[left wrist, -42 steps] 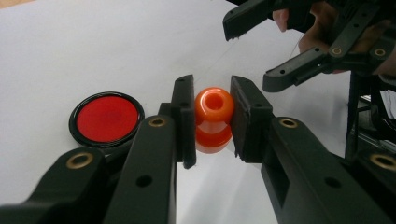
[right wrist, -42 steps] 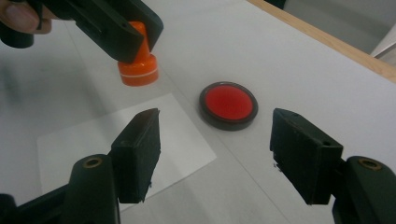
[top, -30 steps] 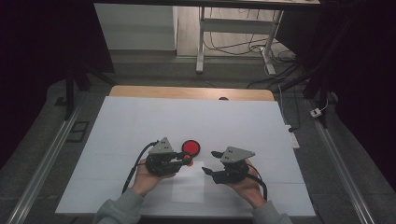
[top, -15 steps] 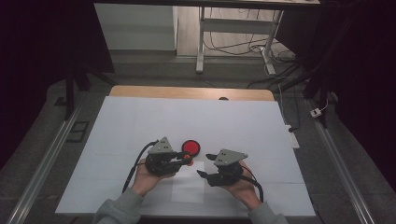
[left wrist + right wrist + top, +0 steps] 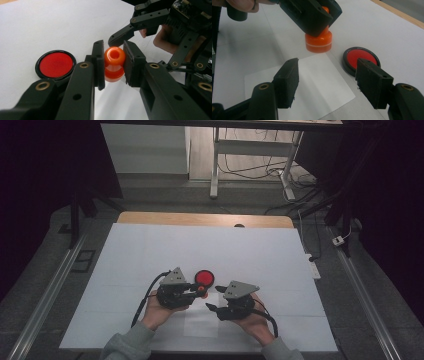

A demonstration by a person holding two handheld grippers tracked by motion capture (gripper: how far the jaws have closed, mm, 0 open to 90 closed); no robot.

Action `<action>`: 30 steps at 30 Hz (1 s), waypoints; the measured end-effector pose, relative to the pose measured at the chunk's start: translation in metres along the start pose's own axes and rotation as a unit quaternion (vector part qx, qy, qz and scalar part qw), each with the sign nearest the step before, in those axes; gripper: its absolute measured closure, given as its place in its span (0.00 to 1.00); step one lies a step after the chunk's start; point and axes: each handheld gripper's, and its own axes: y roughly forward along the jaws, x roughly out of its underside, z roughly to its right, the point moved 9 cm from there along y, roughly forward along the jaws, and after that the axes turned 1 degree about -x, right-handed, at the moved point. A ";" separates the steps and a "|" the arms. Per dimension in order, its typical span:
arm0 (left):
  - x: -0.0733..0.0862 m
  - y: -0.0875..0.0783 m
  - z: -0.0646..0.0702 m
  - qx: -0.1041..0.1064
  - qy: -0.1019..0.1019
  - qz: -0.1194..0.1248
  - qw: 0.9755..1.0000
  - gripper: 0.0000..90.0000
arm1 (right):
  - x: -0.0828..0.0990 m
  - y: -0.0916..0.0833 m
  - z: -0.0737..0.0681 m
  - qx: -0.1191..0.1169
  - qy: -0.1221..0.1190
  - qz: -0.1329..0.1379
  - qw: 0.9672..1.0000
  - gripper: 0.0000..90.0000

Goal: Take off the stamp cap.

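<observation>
**Orange stamp clamped in left tongs, right tongs open beneath it**

The orange stamp (image 5: 114,63) is a short knobbed piece, its rounded head squeezed between the pads of the left tongs (image 5: 113,65), which are closed tight on it. In the right gripper view the stamp (image 5: 318,42) hangs with its wide flat base down, just above the surface and clear of it as far as can be told; its long axis runs roughly upright, head at 12 o'clock and base at 6 o'clock. In the left gripper view the head, with its small hole, faces the camera.

From the right tongs (image 5: 327,80) the stamp lies ahead at about 12 o'clock, slightly toward 11. These tongs stand wide, with nothing between the pads; they have just been closing a little. The right tongs are the free pair and near the base, so a grip on the base probably calls for a short push forward.

Below the stamp lies a white paper slip (image 5: 312,82) on the white surface (image 5: 150,250). A round red ink pad (image 5: 203,277) in a black rim sits at about 1 o'clock from the right tongs, just beside the stamp.

In the high view the left tongs (image 5: 197,290) and the right tongs (image 5: 212,307) point toward each other, near but apart.
</observation>
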 end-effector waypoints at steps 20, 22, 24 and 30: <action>0.001 0.003 0.003 0.006 0.001 -0.003 1.000 0.80 | -0.002 0.012 -0.007 0.002 0.002 0.001 1.000 0.48; 0.001 0.003 0.003 0.006 0.001 -0.003 1.000 0.80 | -0.002 0.012 -0.007 0.003 0.004 0.003 1.000 0.49; 0.001 0.003 0.003 0.007 0.000 -0.003 1.000 0.80 | -0.003 0.013 -0.007 0.004 0.006 0.005 1.000 0.51; 0.000 0.003 0.005 0.014 -0.002 0.000 1.000 0.80 | -0.003 0.014 -0.008 0.005 0.011 0.006 1.000 0.55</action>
